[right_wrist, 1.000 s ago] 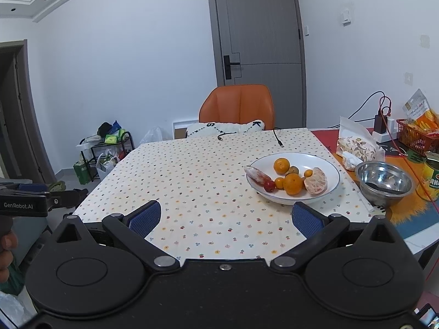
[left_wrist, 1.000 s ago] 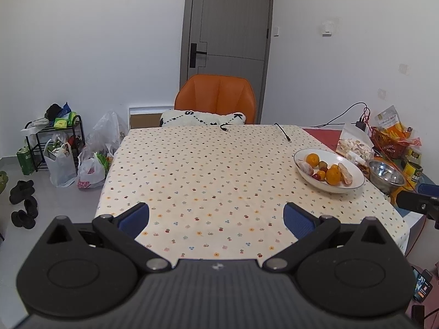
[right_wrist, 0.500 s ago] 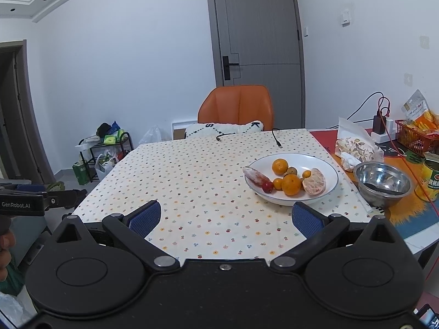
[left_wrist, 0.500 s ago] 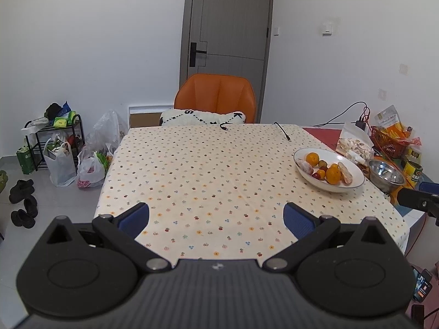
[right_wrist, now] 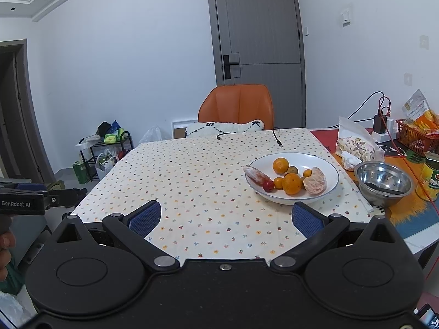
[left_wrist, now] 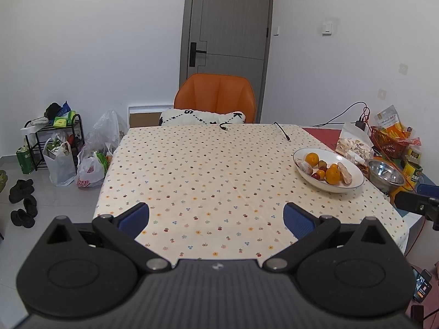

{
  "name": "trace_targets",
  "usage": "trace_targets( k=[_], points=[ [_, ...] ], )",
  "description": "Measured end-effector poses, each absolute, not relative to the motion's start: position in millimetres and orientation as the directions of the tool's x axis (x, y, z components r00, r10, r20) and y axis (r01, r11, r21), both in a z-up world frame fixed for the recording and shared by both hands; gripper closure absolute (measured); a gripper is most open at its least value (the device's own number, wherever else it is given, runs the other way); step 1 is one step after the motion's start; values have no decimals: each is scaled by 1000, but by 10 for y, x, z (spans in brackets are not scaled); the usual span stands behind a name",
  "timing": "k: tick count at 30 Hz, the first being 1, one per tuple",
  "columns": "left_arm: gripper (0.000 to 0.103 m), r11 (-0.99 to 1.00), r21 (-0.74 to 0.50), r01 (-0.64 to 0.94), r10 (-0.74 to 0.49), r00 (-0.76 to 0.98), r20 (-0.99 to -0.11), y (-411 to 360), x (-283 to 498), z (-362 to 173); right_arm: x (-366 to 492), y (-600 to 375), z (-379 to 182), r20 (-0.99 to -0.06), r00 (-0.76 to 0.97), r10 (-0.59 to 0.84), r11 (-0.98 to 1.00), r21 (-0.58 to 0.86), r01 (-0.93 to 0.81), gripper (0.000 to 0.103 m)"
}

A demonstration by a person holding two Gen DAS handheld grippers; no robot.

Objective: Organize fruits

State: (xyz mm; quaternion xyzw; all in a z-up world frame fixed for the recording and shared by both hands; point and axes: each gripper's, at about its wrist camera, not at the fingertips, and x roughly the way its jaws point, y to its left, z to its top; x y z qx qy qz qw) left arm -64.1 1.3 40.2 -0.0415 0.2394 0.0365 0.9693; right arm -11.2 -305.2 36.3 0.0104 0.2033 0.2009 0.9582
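While both grippers gape wide, empty: dotted tablecloth (right_wrist: 208,181), orange chair (right_wrist: 238,104), grey door (right_wrist: 260,27) bkgd.

**Item count, both wrist views**

- 1 white plate (right_wrist: 328,168) holding fruit.
- Oranges on it: 2 large (right_wrist: 292,183), 2 small (right_wrist: 278,182).
- 1 peeled citrus piece (right_wrist: 315,184).
- 1 red fruit (right_wrist: 268,186), 1 greenish-brown fruit (right_wrist: 293,169), 1 long pinkish piece (right_wrist: 256,175). A second small red one may sit beside it; can't confirm.
- 1 steel bowl (right_wrist: 383,182).
- 1 yellow can (right_wrist: 429,179).
- 1 red basket (right_wrist: 415,137).
- 1 orange chair (left_wrist: 216,97).
- 2 cable ends (left_wrist: 282,131) on the tablecloth.
- 2 grippers: left gripper (left_wrist: 216,216), right gripper (right_wrist: 225,218), both with jaws spread.
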Motion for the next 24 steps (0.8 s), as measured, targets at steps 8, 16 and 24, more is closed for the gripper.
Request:
trace_targets(
  k=[8,16,24],
  points=[
    [0,994,-62,-89,50,882,-469,-5,-636,393,-115,-3045,357,-384,837,390,919,100,-382,0],
    [0,995,-61,-80,41,877,-479,-38,-606,376,-118,-3046,356,-383,837,390,919,100,-382,0],
    [0,996,-56,-71,35,876,-482,-62,-600,368,-107,-3054,348,-388,836,388,920,100,-380,0]
  ],
)
